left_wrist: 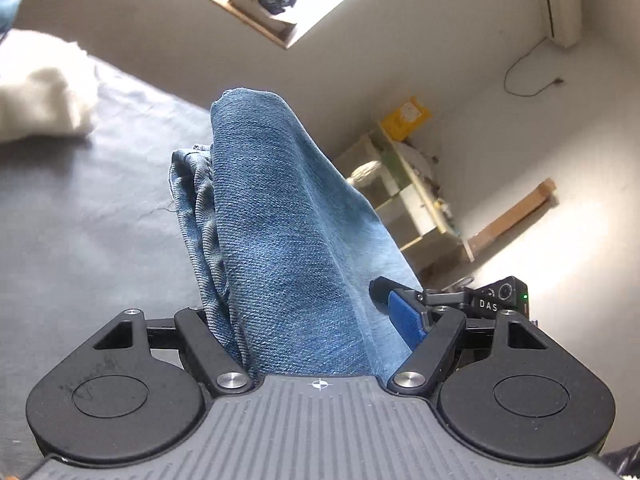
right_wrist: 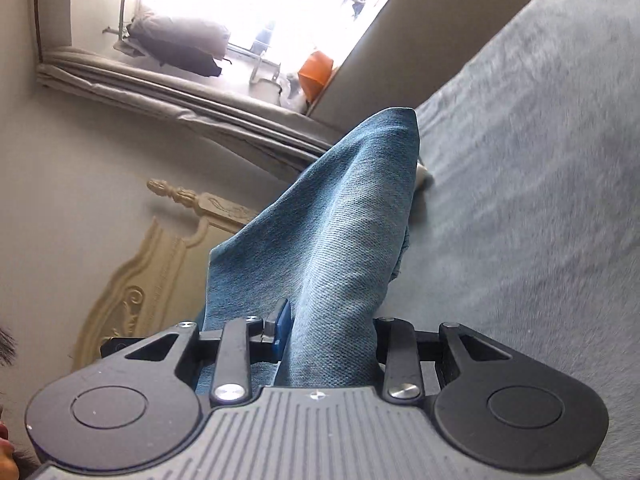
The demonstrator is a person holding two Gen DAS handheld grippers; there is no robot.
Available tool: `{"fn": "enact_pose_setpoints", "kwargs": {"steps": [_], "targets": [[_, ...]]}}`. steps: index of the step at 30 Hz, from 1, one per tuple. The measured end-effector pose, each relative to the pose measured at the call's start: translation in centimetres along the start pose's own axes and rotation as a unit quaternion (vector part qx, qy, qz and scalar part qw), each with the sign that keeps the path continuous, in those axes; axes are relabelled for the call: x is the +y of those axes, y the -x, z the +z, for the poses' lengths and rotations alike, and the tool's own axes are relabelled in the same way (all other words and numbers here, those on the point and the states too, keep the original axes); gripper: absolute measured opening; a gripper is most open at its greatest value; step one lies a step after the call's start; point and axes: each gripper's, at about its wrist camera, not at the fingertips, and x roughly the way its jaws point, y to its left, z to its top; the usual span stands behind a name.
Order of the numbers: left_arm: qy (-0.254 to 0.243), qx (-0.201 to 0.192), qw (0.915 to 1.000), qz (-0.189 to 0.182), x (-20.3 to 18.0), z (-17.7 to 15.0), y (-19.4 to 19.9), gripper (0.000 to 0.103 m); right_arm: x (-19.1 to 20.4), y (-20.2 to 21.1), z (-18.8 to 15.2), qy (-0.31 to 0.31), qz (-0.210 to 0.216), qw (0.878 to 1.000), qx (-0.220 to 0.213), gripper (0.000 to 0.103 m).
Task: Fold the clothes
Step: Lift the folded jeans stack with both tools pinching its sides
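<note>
The blue denim garment (left_wrist: 288, 216), faded and coarse in weave, hangs lifted above the grey bed sheet (left_wrist: 80, 216), pinched between both hand-held grippers. In the left wrist view the cloth rises from between the fingers of the left gripper (left_wrist: 312, 320) in a thick, bunched fold, with a puckered seam (left_wrist: 200, 208) down its left side and a rounded corner at the top. The left gripper's jaws stand fairly wide, filled by that thick bundle of denim; its blue-padded right finger (left_wrist: 406, 316) presses against the fabric's side, while the left finger is hidden by cloth. Just beyond that finger part of the other gripper's black camera housing (left_wrist: 500, 296) shows, so the two tools sit close together.

In the right wrist view the same denim (right_wrist: 344, 240) climbs from the right gripper (right_wrist: 328, 332), whose jaws are drawn narrower and clamp a thinner fold; its blue pad (right_wrist: 283, 324) touches the cloth on the left, the right finger being covered. The grey sheet (right_wrist: 520, 200) spreads to the right, below the raised cloth. A white fluffy textile (left_wrist: 40, 96) lies on the bed far to the left, well apart. A cream carved headboard (right_wrist: 160, 272) stands against the wall.
</note>
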Motion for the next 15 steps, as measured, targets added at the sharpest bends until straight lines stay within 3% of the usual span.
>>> {"fn": "enact_pose_setpoints", "kwargs": {"steps": [10, 15], "targets": [[0.022, -0.009, 0.9994, -0.024, -13.2, 3.4, -3.9, 0.075, 7.7, 11.7, 10.1, 0.019, -0.030, 0.999, 0.021, 0.034], [0.041, -0.010, 0.9990, -0.013, -18.2, 4.0, -4.5, 0.075, 10.6, 16.1, 13.2, 0.018, -0.039, 0.998, 0.050, 0.034]]}}
